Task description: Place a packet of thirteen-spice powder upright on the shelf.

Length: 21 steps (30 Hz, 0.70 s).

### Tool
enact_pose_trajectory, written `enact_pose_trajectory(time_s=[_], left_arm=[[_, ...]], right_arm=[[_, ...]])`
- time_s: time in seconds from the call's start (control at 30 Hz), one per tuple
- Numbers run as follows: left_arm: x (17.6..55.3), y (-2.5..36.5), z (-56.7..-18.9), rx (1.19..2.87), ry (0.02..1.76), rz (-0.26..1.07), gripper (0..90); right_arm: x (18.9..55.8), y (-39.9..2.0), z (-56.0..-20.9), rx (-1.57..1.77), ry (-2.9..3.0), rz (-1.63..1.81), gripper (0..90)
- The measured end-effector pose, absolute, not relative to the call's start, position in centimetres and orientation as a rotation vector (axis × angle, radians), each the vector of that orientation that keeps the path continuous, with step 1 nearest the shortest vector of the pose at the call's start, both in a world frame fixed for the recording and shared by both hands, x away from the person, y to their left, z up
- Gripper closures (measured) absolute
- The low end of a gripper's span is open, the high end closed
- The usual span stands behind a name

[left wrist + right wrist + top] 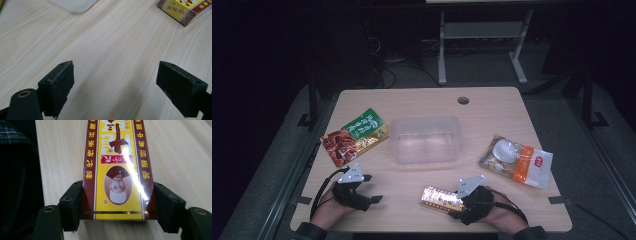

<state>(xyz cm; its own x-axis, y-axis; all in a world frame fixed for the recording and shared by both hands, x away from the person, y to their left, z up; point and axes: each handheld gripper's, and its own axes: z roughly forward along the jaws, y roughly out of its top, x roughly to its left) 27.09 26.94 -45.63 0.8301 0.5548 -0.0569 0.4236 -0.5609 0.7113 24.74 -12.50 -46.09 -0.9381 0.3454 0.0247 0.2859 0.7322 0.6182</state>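
A: Gripping anything with the right claw at the moment?

B: I am closing my right gripper (117,207) on the yellow and maroon box (117,170). It is lying flat on the table (492,107), its near end sitting between my jaws, and both pads are pressing against its long sides. The rest of the box is stretching away from me.

A: And from above, where is it lying?

B: It is lying near the front edge of the table, with the box (441,198) sticking out to the left of my right gripper (460,205). The clear plastic container (426,139) is sitting beyond it, in the middle of the table.

A: What is the left claw doing?

B: My left gripper (116,82) is hanging wide open over bare wood, holding nothing. The box is well apart from it (just a corner is peeking in at the upper right of the left gripper view).

A: Anything you are struggling to see?

B: The far end of the box is being cut off at the top of the right gripper view. From above, my hand is covering the gripped end, and the print is too small to make out.
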Motion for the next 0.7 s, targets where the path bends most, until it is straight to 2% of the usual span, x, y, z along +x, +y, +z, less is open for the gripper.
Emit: enact_pose_trajectory(time_s=[0.27, 0.7], left_arm=[[27.1, 26.8, -45.2, 2.213, 0.672, 0.193, 14.1], [27.4, 24.9, -43.5, 2.169, 0.447, 0.132, 13.6]], right_arm=[[25.6, -13.3, -45.1, 0.519, 2.818, 1.078, 32.0], [27.4, -13.1, -43.8, 0.396, 2.827, 1.165, 32.0]])
